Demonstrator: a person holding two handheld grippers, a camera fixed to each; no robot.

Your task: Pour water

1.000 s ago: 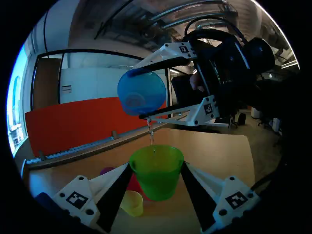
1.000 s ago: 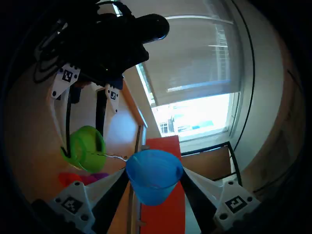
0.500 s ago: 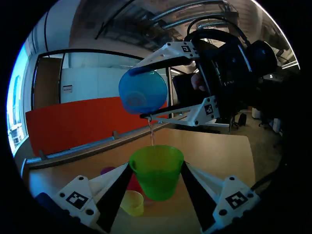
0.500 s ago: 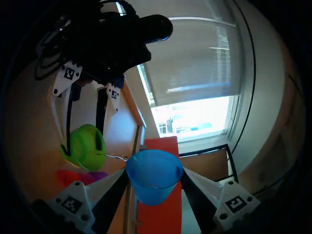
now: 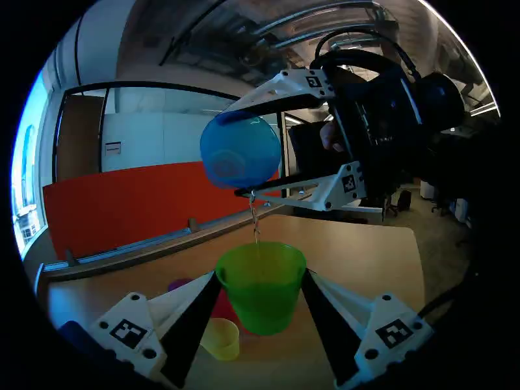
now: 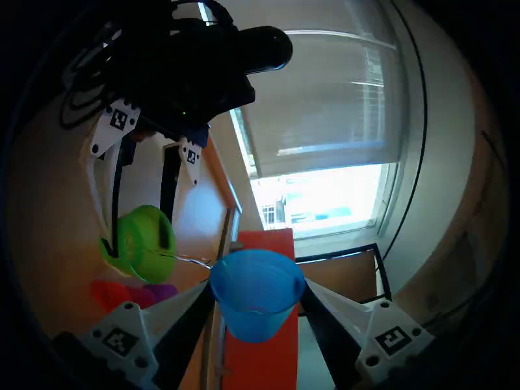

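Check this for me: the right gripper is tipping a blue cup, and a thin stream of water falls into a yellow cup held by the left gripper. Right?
Not quite: the left gripper holds a green cup, not a yellow one, as the left gripper view shows. The right gripper does tip the blue cup, streaming water into it.

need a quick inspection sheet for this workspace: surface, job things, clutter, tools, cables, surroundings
Surface: light wooden table.
Job's things: blue cup tipped above the upright green cup; a thin water stream falls into the green cup.
Clutter: yellow cup, purple cup and pink cup on the table.
Tools: left tool shut on the green cup; right tool shut on the blue cup.
Cables: black cable loops over the right tool.
Surroundings: orange partition, bright window.
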